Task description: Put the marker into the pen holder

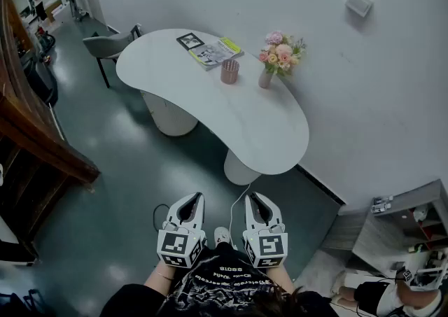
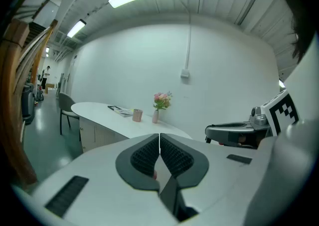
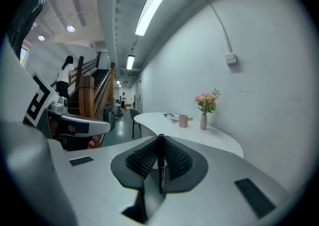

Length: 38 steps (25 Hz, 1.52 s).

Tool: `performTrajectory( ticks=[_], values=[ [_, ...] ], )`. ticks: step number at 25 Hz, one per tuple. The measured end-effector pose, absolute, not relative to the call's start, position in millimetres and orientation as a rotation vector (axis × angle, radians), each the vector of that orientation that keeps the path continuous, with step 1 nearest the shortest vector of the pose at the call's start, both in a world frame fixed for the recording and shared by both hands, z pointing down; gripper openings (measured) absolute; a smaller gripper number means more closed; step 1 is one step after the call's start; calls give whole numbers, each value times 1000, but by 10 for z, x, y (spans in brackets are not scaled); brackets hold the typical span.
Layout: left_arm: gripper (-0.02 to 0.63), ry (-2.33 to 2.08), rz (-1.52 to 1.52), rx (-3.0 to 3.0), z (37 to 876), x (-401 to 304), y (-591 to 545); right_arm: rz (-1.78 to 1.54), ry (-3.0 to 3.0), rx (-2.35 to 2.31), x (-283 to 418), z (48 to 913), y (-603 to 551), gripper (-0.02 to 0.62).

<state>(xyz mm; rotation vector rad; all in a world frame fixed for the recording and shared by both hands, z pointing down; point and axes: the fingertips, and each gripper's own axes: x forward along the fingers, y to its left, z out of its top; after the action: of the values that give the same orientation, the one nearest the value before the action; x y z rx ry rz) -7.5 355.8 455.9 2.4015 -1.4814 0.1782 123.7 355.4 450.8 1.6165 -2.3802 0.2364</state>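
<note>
Marker (image 3: 160,166) is pinched between the pads of the right tongs (image 3: 160,137), whose jaws stand only a slit apart, closed on its black barrel. It lies lengthwise along the jaws, one end level with the fingertips and pointing forward, the other back toward the throat. The left tongs (image 2: 159,137) have their jaws pressed together with nothing in them. Both are held low and close to the person's body, side by side. The pen holder (image 3: 183,120) stands well ahead of them on the white table (image 1: 269,130), just beside the flower vase (image 1: 267,76) and a little right of the right jaws' line. Neither hand is clearly nearer. With the marker pointing forward, I judge the right tongs must travel far, then tip nose-down over the holder's mouth.
</note>
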Motion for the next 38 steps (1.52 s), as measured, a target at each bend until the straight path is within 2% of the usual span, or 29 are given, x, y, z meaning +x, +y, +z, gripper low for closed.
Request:
performTrajectory(
  ticks=[10,29,38],
  values=[
    [26,-1440,193,2429,4555,-177,3565,285,-2376,1699,1214,4460,3584,63],
    [26,-1382,213,2459,4665,-637,3613,276,-2360,1727,689,4557,3586,63],
    [26,-1399,210,2448,4732,-687,3478,260,-2360,1760,743,4577,3394,63]
  ],
)
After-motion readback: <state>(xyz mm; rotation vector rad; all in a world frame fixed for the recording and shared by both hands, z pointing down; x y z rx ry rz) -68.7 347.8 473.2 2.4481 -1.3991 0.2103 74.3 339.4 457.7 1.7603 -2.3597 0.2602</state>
